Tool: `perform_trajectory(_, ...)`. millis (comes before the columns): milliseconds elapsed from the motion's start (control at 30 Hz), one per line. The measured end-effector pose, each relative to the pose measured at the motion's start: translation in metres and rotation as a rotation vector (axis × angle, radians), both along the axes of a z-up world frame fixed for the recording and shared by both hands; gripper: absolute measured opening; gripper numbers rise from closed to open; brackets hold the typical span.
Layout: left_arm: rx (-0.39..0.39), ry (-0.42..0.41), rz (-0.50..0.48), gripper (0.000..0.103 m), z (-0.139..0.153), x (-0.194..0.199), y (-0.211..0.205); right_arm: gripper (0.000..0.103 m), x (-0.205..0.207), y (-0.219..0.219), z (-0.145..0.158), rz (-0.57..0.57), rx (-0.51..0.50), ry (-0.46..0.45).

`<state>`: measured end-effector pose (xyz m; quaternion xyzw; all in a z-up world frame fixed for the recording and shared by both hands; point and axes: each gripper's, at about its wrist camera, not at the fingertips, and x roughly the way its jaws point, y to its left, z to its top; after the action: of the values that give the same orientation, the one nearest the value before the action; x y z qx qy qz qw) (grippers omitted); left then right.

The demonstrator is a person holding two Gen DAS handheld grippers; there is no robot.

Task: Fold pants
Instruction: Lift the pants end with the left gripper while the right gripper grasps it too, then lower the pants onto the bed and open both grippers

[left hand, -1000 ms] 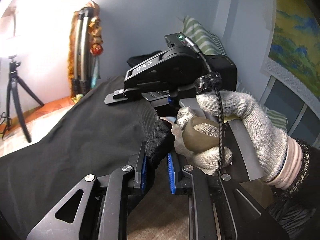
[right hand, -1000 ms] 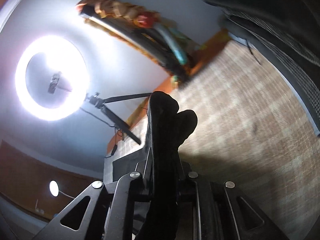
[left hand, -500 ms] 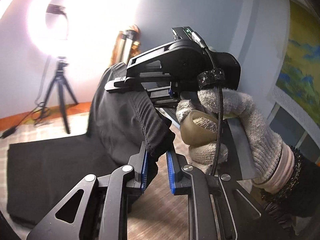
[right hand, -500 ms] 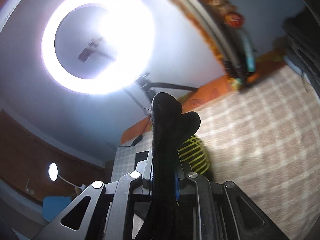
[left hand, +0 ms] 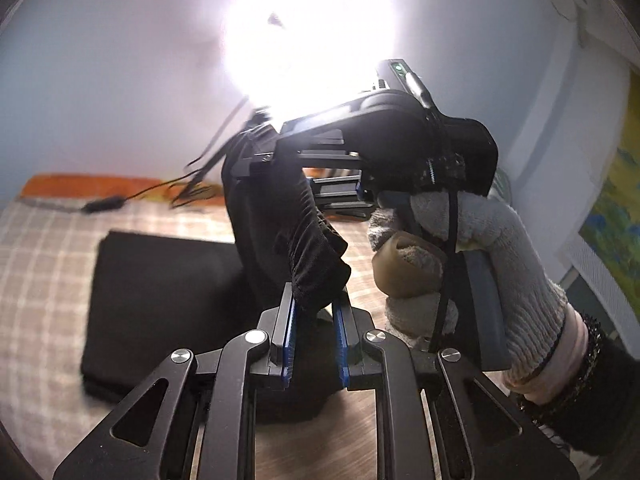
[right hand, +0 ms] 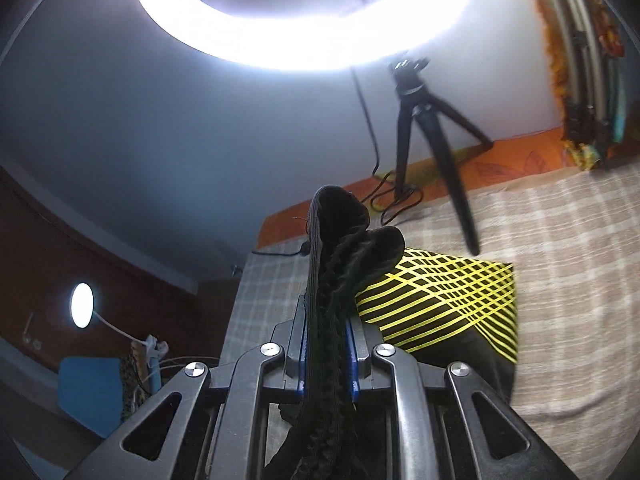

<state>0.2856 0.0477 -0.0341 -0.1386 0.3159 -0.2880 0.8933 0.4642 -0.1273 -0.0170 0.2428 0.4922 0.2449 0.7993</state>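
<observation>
The black pants lie partly flat on the checked bed cover, with one end lifted. My left gripper is shut on a bunched black edge of the pants. My right gripper is shut on the gathered waistband of the pants, held upright between its blue pads. In the left wrist view the right gripper's body shows ahead, held by a gloved hand, with the cloth stretched between the two grippers. A patch with yellow stripes lies on the bed behind the right gripper.
A bright ring light on a black tripod stands at the far edge of the bed, with cables trailing. The checked bed cover spreads right. A lamp glows at lower left.
Both grippers have swung round with the pants edge still held, so the ring light and tripod now fill the views. More of the pants lies flat on the bed.
</observation>
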Motion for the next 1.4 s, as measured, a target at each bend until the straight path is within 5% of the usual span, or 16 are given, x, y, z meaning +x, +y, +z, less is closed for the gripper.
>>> perform_trajectory(733,0.008,0.237,0.178,0.015,-0.066,0.01,0.087,0.014,0.026,0.121,-0.09,0.104,-0.189,0.126)
perform_trajectory(833,0.045,0.233,0.21,0.016,-0.062,0.003,0.095,0.02,0.027,0.121,-0.096,0.104,-0.187,0.139)
perform_trajectory(900,0.071,0.239,0.239,0.038,-0.06,0.001,0.099,0.036,0.028,0.12,-0.099,0.108,-0.165,0.157)
perform_trajectory(1133,0.115,0.203,0.377,0.045,-0.045,-0.007,0.118,0.049,0.028,0.114,-0.077,0.179,-0.05,0.089)
perform_trajectory(1400,0.226,0.118,0.288,0.045,-0.026,-0.009,0.083,0.056,0.0,0.052,-0.044,0.178,-0.117,-0.042)
